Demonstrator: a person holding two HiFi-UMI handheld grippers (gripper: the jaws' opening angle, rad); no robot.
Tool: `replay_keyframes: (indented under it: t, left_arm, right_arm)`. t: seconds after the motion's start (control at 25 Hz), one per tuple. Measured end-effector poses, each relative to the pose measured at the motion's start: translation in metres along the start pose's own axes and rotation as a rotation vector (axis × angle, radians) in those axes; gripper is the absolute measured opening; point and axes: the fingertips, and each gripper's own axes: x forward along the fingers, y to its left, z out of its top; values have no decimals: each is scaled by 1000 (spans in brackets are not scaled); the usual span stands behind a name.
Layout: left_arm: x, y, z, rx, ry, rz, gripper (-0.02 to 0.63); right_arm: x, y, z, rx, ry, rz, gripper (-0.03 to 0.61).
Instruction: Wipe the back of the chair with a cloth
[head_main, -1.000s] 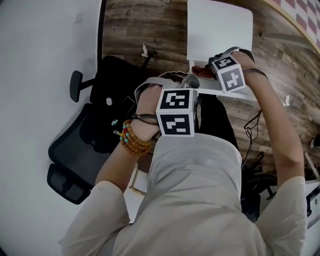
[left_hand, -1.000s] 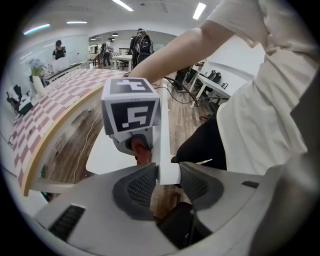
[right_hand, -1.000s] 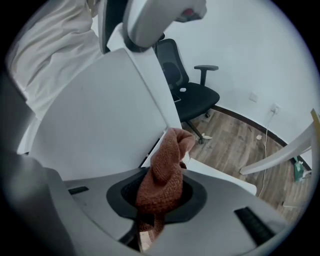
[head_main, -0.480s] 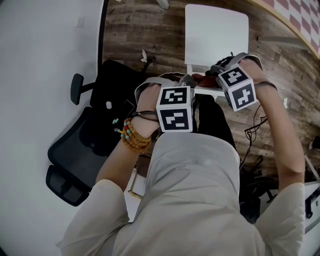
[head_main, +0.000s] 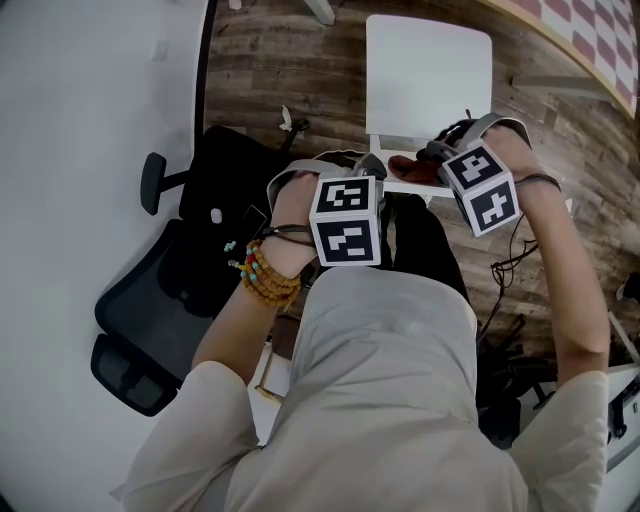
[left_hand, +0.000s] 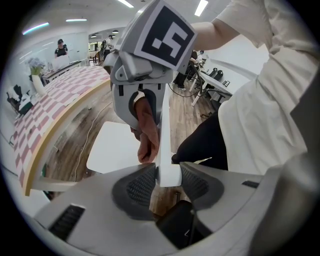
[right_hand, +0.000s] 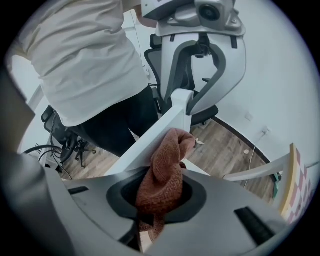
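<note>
The white chair (head_main: 430, 70) stands in front of me on the wood floor, and its back shows as a thin white edge (left_hand: 165, 125). My left gripper (head_main: 374, 176) is shut on the top edge of that chair back (left_hand: 168, 175), pads pressing it from both sides. My right gripper (head_main: 432, 160) is shut on a rust-brown cloth (right_hand: 161, 175), which lies bunched against the chair back (right_hand: 160, 132). The cloth (head_main: 408, 166) shows between the two grippers in the head view. In the left gripper view it (left_hand: 148, 142) hangs beside the white edge.
A black office chair (head_main: 170, 290) stands close on the left beside a white wall (head_main: 80, 150). Cables (head_main: 510, 250) lie on the floor at the right. My own legs in dark trousers (head_main: 425, 240) stand right behind the chair back.
My right gripper has risen and shifted right along the chair back with the cloth in it. The left gripper has kept still on the chair's top edge.
</note>
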Motion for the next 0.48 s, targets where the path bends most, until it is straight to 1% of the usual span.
replay_keyframes:
  t: [0.32, 0.48]
  left_arm:
    - [1, 2, 1, -3, 0, -15, 189]
    - [1, 2, 1, -8, -6, -20, 190]
  right_arm:
    - [22, -6, -9, 22, -9, 20, 78]
    - [38, -9, -16, 37, 11, 28, 78]
